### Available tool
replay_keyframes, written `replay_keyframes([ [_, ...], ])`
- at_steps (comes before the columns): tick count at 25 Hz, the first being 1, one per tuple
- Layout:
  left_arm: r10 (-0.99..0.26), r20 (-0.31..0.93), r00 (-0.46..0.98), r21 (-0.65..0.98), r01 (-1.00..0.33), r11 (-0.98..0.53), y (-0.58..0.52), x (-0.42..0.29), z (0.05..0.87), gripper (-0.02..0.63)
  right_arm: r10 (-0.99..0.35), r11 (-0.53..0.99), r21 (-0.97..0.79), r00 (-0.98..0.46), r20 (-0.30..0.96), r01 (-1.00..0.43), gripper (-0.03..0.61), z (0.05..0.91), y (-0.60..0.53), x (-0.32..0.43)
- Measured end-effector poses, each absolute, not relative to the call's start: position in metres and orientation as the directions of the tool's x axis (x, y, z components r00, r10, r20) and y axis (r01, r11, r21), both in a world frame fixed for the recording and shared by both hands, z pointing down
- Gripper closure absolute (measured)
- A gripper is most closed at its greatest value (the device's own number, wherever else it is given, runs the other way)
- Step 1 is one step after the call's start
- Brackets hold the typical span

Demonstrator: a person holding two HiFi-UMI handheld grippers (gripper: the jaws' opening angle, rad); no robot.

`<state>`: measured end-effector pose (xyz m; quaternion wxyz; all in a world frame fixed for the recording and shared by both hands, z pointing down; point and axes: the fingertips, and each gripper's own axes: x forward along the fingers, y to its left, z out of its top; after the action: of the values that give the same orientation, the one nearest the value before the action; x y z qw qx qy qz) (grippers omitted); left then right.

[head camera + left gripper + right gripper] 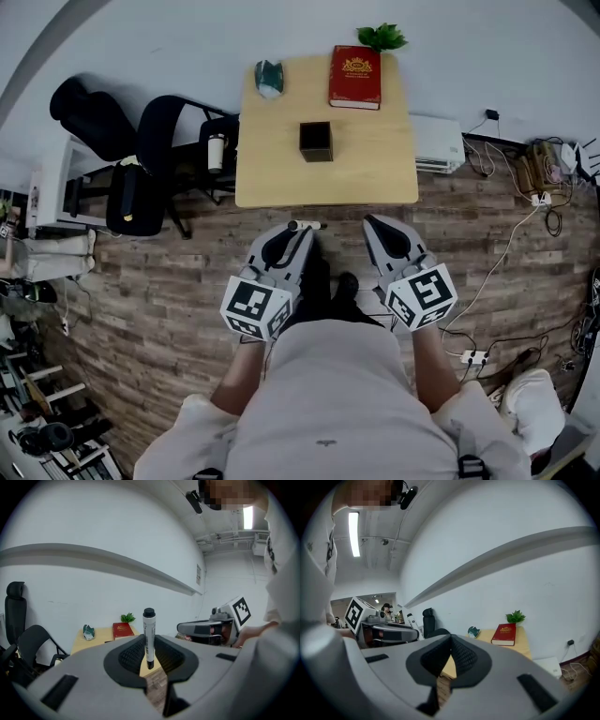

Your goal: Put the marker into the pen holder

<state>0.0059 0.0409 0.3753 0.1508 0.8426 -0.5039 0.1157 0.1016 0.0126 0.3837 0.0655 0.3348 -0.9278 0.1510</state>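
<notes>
A black square pen holder [316,141] stands in the middle of the wooden table [375,178]. My left gripper [298,226] hovers short of the table's near edge, shut on a white marker [307,225] with a black cap. In the left gripper view the marker [148,637] stands upright between the jaws of that gripper [149,645]. My right gripper [368,221] is beside it, also short of the table, its jaws closed with nothing between them [451,641]. The pen holder is hidden in both gripper views.
A red book [355,77], a green plant [382,37] and a teal crumpled object [269,78] sit at the table's far side. Black office chairs [164,141] stand left of the table. Cables and a power strip [473,357] lie on the wood floor at right.
</notes>
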Motion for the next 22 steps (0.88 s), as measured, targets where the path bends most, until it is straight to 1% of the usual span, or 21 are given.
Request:
replay_keyframes([
  [12, -0.82, 0.304, 0.485, 0.156, -0.874, -0.46, -0.022, -0.023, 0.374, 0.552, -0.644, 0.693, -0.21, -0.722, 0.252, -0.69, 0.58, 0.383, -0.035, 0.091],
  [22, -0.821, 0.284, 0.495, 0.182, -0.868, -0.461, -0.095, -0.067, 0.377, 0.552, -0.656, 0.687, -0.187, -0.709, 0.259, -0.703, 0.58, 0.377, -0.098, 0.048],
])
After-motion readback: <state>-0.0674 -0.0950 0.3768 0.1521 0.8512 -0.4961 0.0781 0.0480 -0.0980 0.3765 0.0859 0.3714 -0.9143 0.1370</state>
